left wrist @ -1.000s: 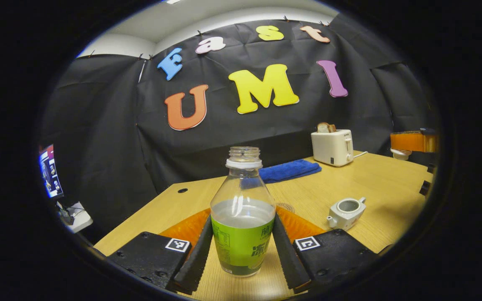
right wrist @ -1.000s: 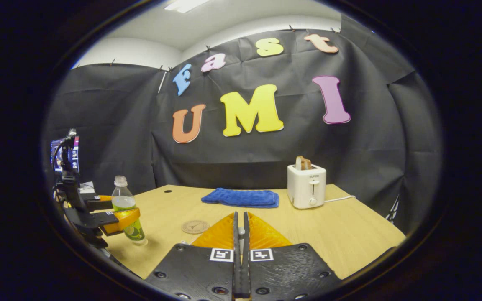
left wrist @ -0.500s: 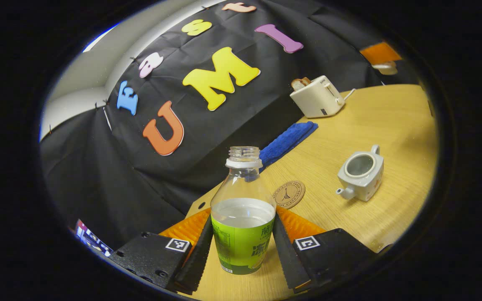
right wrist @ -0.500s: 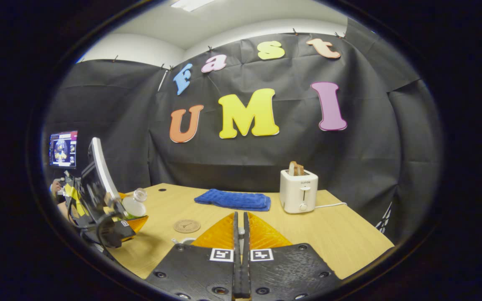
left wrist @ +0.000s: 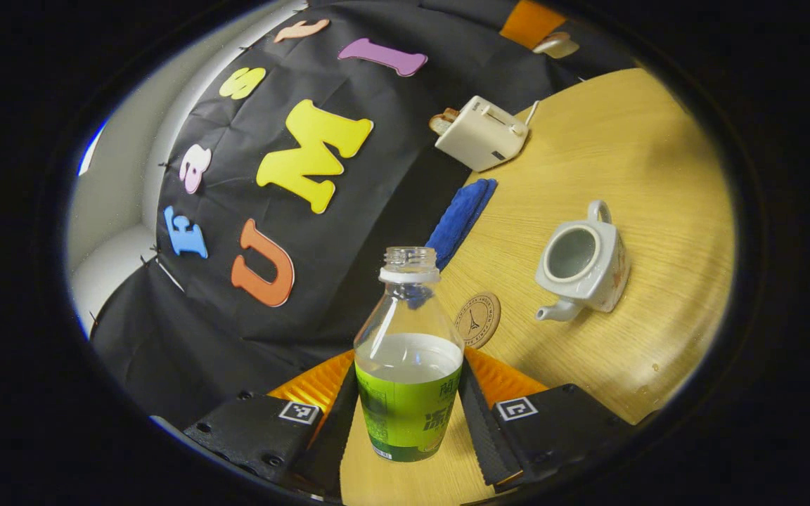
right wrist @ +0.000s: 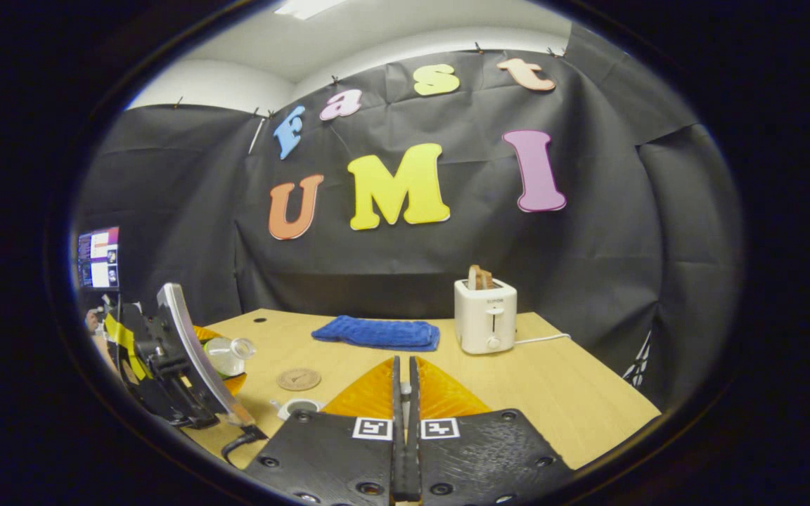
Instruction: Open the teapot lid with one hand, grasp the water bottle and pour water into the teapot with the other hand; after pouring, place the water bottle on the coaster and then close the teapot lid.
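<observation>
Left gripper closed on the water bottle, one finger pressed to each side of its green label; bottle uncapped, about half full, carried tilted above the tabletop. In the right gripper view the bottle lay nearly on its side, mouth toward the teapot. Teapot stood lidless on the tabletop, opening empty-looking, spout toward the coaster just beside it. Right gripper held well above the tabletop, fingers drawn almost together with a small pale object between them, possibly the lid; too little showed to be sure. Blue cloth and white toaster sat at the far edge, near each other.
</observation>
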Motion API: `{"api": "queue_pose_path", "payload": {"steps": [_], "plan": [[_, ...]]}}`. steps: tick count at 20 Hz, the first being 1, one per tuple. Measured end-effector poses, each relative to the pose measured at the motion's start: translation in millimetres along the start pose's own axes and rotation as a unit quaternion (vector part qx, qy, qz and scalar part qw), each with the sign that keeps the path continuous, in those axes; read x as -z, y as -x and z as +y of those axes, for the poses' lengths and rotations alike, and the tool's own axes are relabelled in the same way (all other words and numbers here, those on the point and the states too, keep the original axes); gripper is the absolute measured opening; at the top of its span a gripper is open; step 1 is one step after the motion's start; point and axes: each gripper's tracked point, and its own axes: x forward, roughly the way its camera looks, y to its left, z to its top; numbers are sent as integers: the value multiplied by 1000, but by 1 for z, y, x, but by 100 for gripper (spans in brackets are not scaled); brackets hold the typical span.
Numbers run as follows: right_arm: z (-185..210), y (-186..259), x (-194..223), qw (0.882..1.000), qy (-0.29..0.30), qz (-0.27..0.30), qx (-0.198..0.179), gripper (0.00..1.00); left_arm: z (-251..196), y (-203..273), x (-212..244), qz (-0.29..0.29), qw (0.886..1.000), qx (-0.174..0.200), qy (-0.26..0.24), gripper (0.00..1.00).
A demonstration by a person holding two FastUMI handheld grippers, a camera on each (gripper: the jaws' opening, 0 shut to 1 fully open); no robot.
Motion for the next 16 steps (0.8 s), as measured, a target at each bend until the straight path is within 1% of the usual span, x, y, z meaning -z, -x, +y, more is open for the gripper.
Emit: {"api": "queue_pose_path", "payload": {"steps": [3, 7, 9, 12, 14, 16], "plan": [[-8, -2, 3, 1000, 2, 5, 9, 0, 1, 4, -6, 0, 998, 2, -59, 76], [-13, -4, 7, 1000, 1, 13, 15, 0, 0, 1, -14, 3, 991, 6, -134, 76], [-16, -5, 8, 1000, 0, 15, 17, 0, -2, 4, -13, 9, 985, 10, -172, 76], [-17, -4, 7, 1000, 4, 13, 19, 0, 0, 1, -7, 36, 974, 9, -225, 76], [-18, -4, 7, 1000, 8, 13, 21, 0, -1, -5, -7, 41, 965, 8, -258, 76], [-19, -4, 8, 1000, 9, 14, 23, 0, -6, 0, -10, 41, 958, 7, -283, 75]]}}
